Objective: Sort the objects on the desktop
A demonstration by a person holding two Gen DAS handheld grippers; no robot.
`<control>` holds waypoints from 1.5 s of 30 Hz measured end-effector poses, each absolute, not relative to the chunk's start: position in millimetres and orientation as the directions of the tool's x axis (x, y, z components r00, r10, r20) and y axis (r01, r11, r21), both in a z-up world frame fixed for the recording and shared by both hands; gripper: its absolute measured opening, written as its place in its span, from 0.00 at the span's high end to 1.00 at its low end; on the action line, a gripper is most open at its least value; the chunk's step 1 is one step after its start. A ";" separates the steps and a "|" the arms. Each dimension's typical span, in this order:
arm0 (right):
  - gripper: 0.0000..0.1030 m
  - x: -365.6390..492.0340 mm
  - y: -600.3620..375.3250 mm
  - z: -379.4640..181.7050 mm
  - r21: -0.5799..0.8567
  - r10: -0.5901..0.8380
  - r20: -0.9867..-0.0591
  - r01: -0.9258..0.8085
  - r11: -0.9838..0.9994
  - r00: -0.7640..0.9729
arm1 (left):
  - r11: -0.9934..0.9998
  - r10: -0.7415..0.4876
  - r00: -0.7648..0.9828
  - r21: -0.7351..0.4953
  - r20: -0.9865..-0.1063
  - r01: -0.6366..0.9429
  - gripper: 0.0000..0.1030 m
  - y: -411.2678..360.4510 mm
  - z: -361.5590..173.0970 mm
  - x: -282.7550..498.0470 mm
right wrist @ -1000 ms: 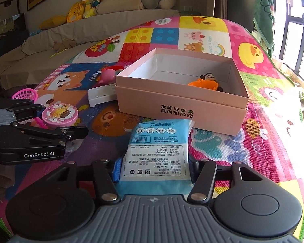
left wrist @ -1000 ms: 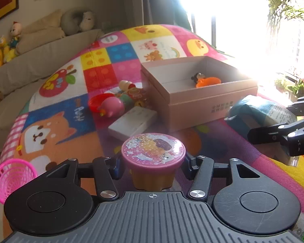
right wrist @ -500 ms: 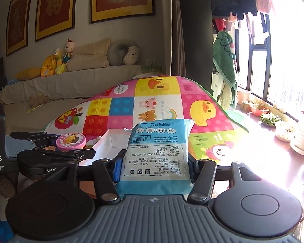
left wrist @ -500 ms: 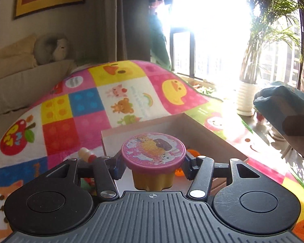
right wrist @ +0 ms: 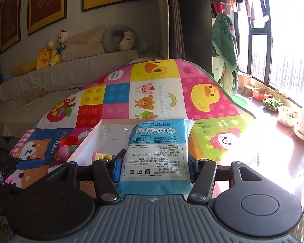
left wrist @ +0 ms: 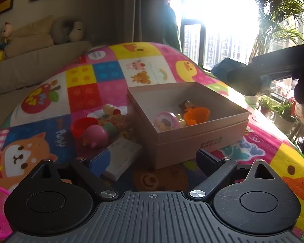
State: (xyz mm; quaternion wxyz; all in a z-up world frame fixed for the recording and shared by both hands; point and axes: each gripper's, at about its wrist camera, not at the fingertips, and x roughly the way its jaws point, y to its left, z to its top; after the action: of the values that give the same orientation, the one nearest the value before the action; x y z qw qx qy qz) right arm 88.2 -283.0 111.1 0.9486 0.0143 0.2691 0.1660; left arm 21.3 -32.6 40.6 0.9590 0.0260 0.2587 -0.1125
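The left gripper [left wrist: 152, 162] has just been opening; its jaws stand wide with nothing between them, just near of the box [left wrist: 202, 141]. The pink-lidded pot [left wrist: 165, 121] lies inside the box, beside an orange toy [left wrist: 196, 114]. The right gripper [right wrist: 155, 160] clamps a blue-and-white packet [right wrist: 158, 151] above the box's right side. More toys [left wrist: 95, 131] lie left of the box on the mat [left wrist: 81, 93].

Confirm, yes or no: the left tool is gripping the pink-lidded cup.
No. The left tool stands open and empty, while the pink-lidded cup lies inside the cardboard box.
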 end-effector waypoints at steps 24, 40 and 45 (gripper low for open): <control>0.59 220.7 -76.5 117.6 0.044 0.377 -0.730 -0.512 0.858 0.570 | 0.981 -0.138 0.844 -0.191 -0.518 0.043 0.02 45.8 13.2 -6.2; 0.76 304.7 8.6 32.6 -0.150 0.118 -0.864 -0.473 0.868 0.490 | 0.968 -0.165 0.860 -0.245 -0.484 0.048 0.02 53.9 14.8 -14.0; 0.76 253.5 11.2 38.9 -0.073 0.213 -0.878 -0.560 0.825 0.428 | 0.980 -0.152 0.859 -0.187 -0.490 0.068 0.02 45.4 16.8 -20.0</control>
State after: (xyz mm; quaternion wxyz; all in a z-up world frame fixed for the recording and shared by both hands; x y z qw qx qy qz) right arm 253.5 11.2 38.9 0.8255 -0.1805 0.4807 0.2341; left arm -20.0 45.4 16.8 0.9605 -0.0816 0.2597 -0.0572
